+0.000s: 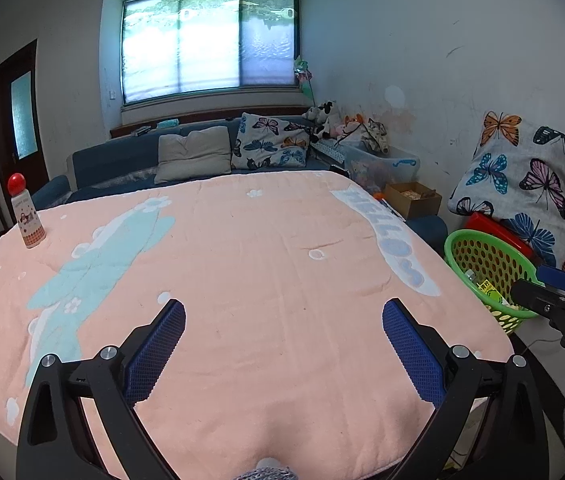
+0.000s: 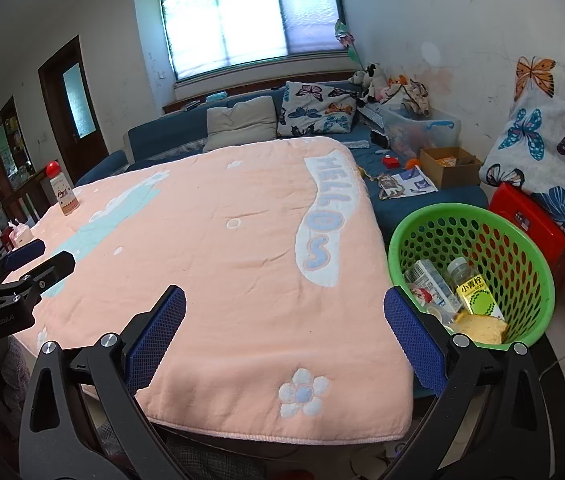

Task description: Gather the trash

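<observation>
Blue ribbed pads line both pairs of fingers, and both pairs stand spread wide with nothing between them. The left gripper (image 1: 283, 354) hangs over the near edge of the peach blanket (image 1: 266, 264) that covers the table, its fingers aimed across bare cloth. The right gripper (image 2: 284, 354) sits over the near right corner, with its right pad (image 2: 414, 344) just beside the rim of the green basket (image 2: 530, 236). That spot, I judge, suits a hand that drops things over the table edge into the basket.

The basket stands off the table's right edge, below the level of the cloth, so anything carried to that side can fall straight in. It holds the trash: a bottle with a yellow-green label (image 2: 472, 286), a small white carton (image 2: 428, 278), a pale crust-like piece (image 2: 482, 326) and something small with red on it, too cluttered to name.

On the blanket itself I see no loose rubbish. A red-capped bottle (image 1: 26, 216) stands upright at the far left corner, and a pink tissue box (image 2: 20, 234) sits at the left edge; both look like kept household things, though the bottle might be meant for collection. By my reading, the task is close to done.
</observation>
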Tool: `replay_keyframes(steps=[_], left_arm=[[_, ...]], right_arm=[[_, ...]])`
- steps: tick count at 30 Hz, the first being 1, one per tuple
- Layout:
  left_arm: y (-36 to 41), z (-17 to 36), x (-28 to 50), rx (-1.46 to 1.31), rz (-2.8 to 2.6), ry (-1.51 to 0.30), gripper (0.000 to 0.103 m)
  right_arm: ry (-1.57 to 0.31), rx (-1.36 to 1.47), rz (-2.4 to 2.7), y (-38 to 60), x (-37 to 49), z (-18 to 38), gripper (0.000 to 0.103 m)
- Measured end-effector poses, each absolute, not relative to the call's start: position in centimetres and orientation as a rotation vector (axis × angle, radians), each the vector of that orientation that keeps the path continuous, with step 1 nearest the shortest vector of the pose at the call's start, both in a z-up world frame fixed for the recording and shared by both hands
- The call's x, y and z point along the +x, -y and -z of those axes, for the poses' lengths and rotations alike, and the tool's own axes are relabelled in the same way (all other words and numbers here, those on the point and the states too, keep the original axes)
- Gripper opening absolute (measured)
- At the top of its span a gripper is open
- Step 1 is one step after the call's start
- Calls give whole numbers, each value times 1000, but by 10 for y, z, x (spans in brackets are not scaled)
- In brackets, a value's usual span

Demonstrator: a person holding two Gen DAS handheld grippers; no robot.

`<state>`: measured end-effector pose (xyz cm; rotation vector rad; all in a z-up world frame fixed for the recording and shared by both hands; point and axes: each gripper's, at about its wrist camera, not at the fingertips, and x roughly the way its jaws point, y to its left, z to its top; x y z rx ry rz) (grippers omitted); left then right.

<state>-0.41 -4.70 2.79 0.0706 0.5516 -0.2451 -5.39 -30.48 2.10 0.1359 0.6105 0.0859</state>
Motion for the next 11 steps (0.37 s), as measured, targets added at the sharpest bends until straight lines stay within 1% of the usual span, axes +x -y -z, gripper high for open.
replay_keyframes(steps=[11], left_arm=[[43, -27, 0, 55, 241, -566, 96]], right_arm=[[-606, 139, -95, 303, -55, -18, 98]])
